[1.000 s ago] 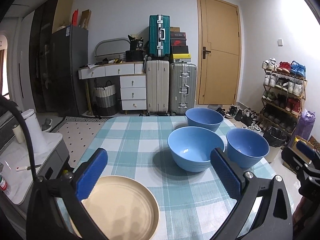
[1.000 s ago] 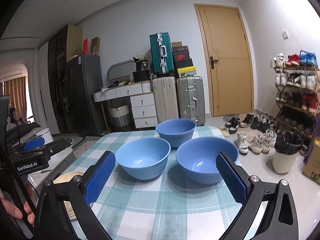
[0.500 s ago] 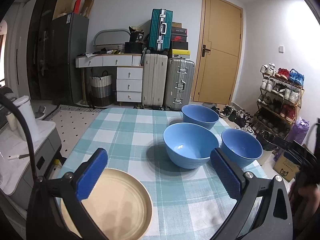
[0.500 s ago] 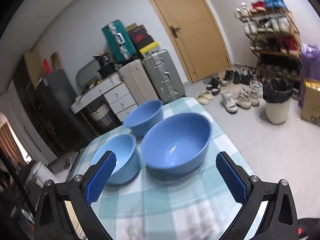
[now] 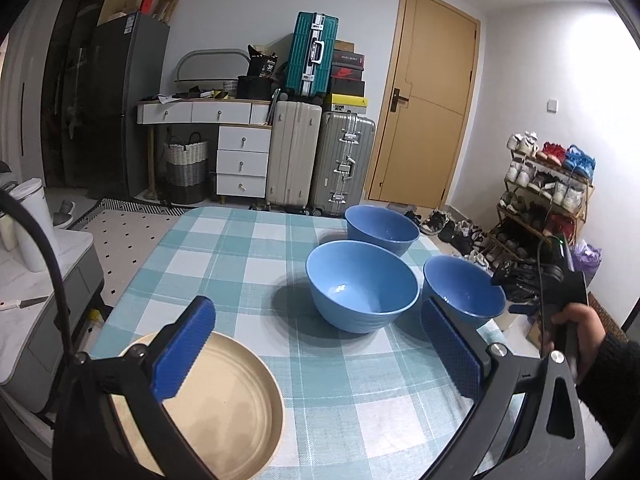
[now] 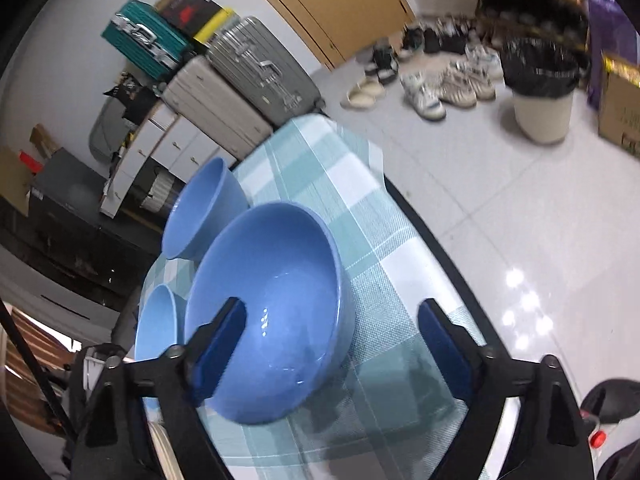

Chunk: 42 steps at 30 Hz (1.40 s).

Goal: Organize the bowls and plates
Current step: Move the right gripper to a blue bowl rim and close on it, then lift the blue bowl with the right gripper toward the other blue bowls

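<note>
Bowls, three, blue, grouped on the checked cloth of the bench (image 5: 248, 248): large bowl (image 5: 362, 286) central; far bowl (image 5: 381, 230) just behind it toward the door; right-hand bowl (image 5: 464, 294) just beside it at the bench edge. Contact between large and right-hand bowl: cannot tell. Cream plate (image 5: 224, 404) well apart from the large bowl, at the near corner, partly under the left gripper.

Left gripper (image 5: 320, 350): fingers wide apart, holding nothing, hovering above the cloth between plate and large bowl.

Right gripper (image 6: 332, 350): fingers wide apart, empty, rolled steeply to one side; left finger (image 6: 218, 350) overlapping the right-hand bowl (image 6: 272, 304), right finger outside its wall. Rim contact: cannot tell. Large bowl (image 6: 158, 322) and far bowl (image 6: 204, 208) visible beyond.

Judged step: approach to grasp the right-hand bowl by its wall, likely for nesting.

Risks noted:
- Bowl close to the bench edge; a nudge from the outer finger could send it to the floor.
- Smooth, curved wall; shallow bite at the rim could slip or tip the bowl on lift.
- Steep roll of the gripper; uneven pad seating likely.
- Neighbouring large bowl close; knock possible on closing.
</note>
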Available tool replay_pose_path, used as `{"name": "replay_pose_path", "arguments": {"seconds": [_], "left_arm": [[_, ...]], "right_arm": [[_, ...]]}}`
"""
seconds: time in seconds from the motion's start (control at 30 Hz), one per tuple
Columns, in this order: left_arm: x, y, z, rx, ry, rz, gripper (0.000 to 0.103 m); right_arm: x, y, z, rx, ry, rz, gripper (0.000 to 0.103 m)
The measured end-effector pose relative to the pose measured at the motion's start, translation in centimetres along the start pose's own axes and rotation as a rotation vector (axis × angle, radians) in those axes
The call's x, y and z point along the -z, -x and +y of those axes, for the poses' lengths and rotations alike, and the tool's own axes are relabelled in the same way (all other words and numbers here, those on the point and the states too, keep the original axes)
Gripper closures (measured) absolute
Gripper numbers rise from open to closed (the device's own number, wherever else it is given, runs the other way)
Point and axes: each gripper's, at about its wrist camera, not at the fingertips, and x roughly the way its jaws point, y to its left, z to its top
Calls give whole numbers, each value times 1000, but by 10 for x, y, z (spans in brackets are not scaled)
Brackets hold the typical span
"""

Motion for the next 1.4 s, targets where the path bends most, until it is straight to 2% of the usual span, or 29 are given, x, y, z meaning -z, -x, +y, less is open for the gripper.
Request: {"name": "replay_pose_path", "arguments": {"seconds": [0.2,0.23,0.47,0.53,0.67,0.8,1.13,1.4], "left_arm": [[1,-2,-4,5,-16,12,0],[1,-2,-4,6,-14,10,0],[3,-6,-6,9,-22,22,0],[3,-8,-7,3,-27,31,0],[4,-9,-8,0,-30,38,0],[3,-8,-7,0,-27,33,0],[3,-10,-3,12,-14,43,0],[5,-8,-3,19,-6,44,0]], "right_arm": [[4,-20,5,27,-1,35,25],[4,-22,4,43,-14,31,32],[3,-39,3,49,-46,65,61],[3,-40,4,43,-50,65,73],[3,-37,8,84,-37,59,78],[4,-36,8,108,-34,75,90],[15,-28,8,101,2,91,92],[41,-20,7,67,32,141,93]]}}
